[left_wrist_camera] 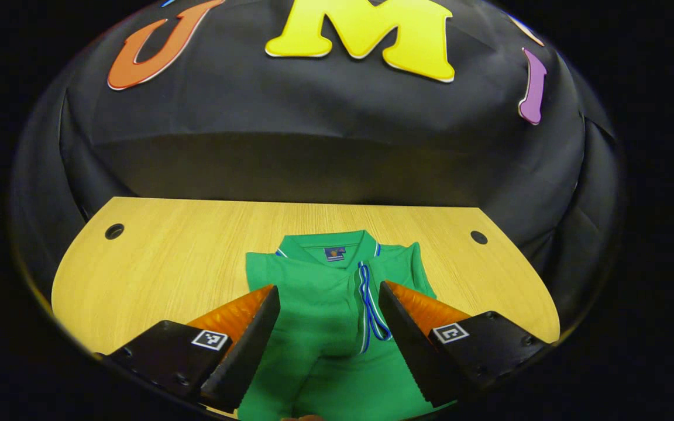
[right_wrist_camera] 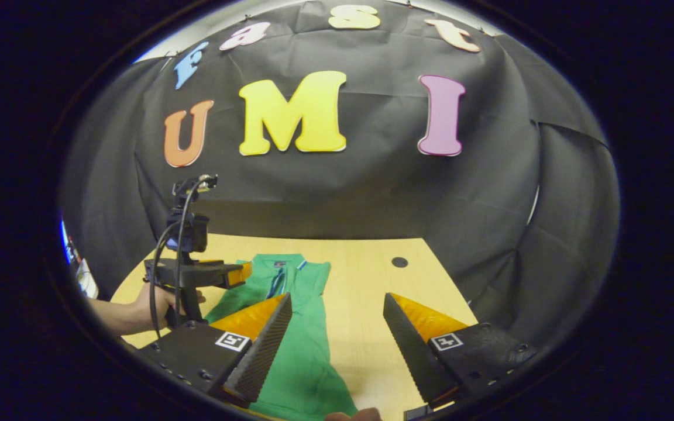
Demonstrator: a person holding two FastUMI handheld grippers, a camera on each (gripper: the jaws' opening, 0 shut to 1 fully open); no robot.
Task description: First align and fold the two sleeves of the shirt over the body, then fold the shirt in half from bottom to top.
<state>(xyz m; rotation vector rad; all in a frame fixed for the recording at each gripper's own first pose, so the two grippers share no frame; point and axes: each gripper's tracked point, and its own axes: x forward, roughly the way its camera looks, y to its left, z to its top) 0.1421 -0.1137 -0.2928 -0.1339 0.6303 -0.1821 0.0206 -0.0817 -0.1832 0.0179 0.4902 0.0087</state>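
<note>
While the shirt [left_wrist_camera: 331, 327] lies on the table [left_wrist_camera: 167, 263], sleeves folded in, left gripper [left_wrist_camera: 328, 295] hovers wide above it; right gripper [right_wrist_camera: 337, 304], wide, at its 3 o'clock edge.

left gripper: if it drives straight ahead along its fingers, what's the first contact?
Likely the green shirt, which lies between the open fingers of the left gripper and ahead up to its collar. Height above the cloth is unclear.
</note>
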